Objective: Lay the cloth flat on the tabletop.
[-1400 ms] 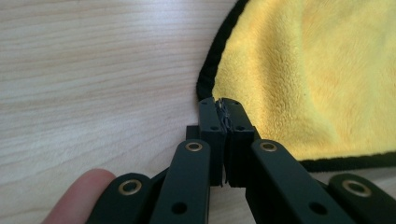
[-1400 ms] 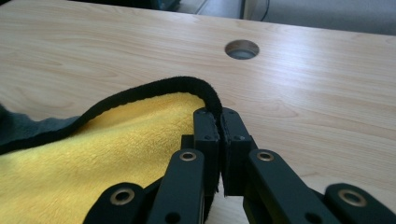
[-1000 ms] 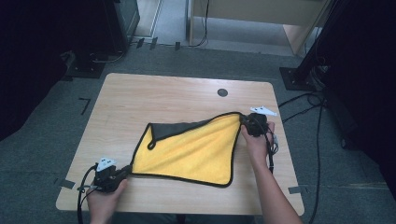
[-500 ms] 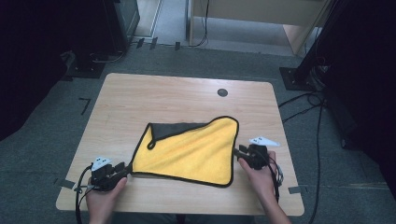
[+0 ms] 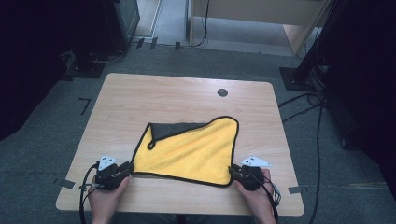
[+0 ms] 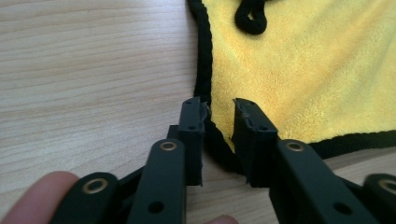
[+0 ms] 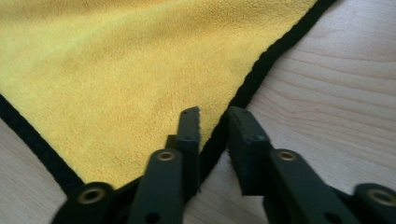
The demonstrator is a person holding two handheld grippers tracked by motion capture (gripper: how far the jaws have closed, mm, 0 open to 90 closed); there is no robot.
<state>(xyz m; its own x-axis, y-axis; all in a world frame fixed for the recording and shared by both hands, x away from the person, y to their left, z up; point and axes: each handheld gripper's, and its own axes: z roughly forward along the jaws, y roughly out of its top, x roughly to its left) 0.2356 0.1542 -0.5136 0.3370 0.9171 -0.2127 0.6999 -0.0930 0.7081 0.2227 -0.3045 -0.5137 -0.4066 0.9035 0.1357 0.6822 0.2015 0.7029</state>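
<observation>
A yellow cloth (image 5: 196, 149) with a black hem lies spread on the wooden table (image 5: 163, 93). Its far-left corner is folded over, showing a dark underside (image 5: 175, 128). My left gripper (image 5: 130, 170) sits at the near-left corner. In the left gripper view the jaws of this gripper (image 6: 219, 109) stand narrowly apart, pinching the hemmed corner (image 6: 219, 135), with the black hanging loop (image 6: 252, 16) beyond. My right gripper (image 5: 232, 171) is at the near-right corner. Its jaws (image 7: 214, 116) close on the black hem (image 7: 261, 65) where the yellow cloth (image 7: 116, 70) ends.
A small black round cap (image 5: 222, 92) is set in the table toward the far right. Bare wood surrounds the cloth on all sides. Cables (image 5: 317, 121) run over the grey floor to the right of the table, and dark stands sit beyond the far corners.
My right gripper moved from the cloth's far-right corner down to its near-right corner. The left gripper stayed at the near-left corner.
</observation>
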